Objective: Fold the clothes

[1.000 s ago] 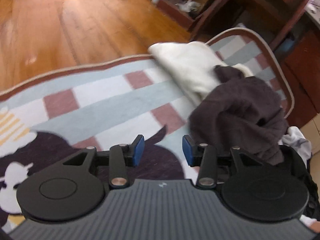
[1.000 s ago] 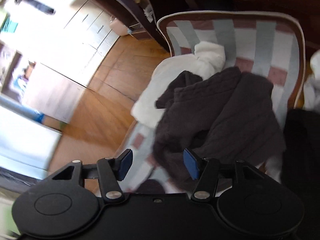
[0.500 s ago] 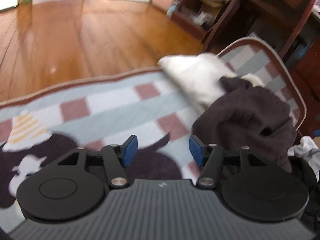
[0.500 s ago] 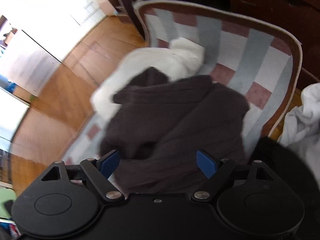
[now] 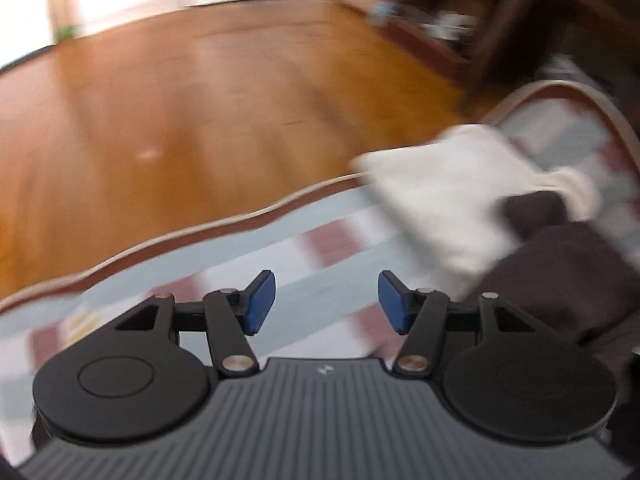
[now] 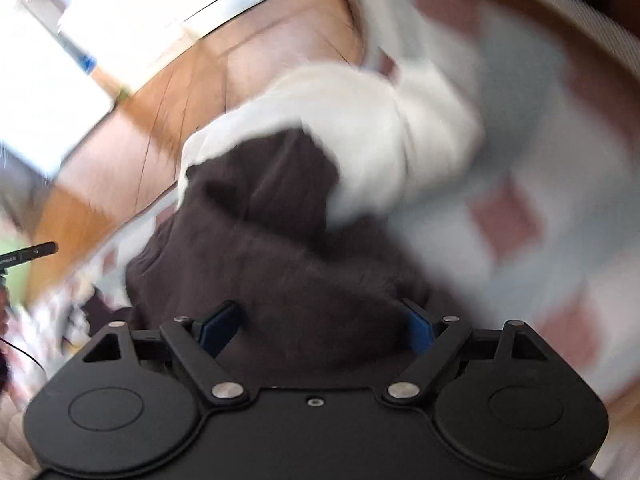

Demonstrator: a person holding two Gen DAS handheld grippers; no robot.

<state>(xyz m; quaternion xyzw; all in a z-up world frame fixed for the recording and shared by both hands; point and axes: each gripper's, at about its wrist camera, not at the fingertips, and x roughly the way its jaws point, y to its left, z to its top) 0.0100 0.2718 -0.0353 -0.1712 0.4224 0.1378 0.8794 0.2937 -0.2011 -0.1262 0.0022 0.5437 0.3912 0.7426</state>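
Observation:
A crumpled dark brown garment point(image 6: 288, 248) lies on a checked rug point(image 6: 520, 168), partly over a folded white garment point(image 6: 380, 128). My right gripper point(image 6: 320, 326) is open just above the brown garment, its blue pads point(image 6: 218, 324) wide apart over the cloth. In the left wrist view the brown garment point(image 5: 568, 276) and the white garment point(image 5: 452, 200) sit at the right. My left gripper point(image 5: 326, 302) is open over bare rug point(image 5: 312, 256), left of both garments, nothing between its fingers. Both views are blurred.
Wooden floor point(image 5: 192, 120) stretches beyond the rug's curved edge. Dark wooden furniture point(image 5: 500, 24) with shelves stands at the far right. A black rod point(image 6: 28, 256) shows at the left edge of the right wrist view.
My right gripper has dropped closer to the brown garment and its jaws have spread wider. My left gripper has opened wider and swung left, so the garments sit further right in its view.

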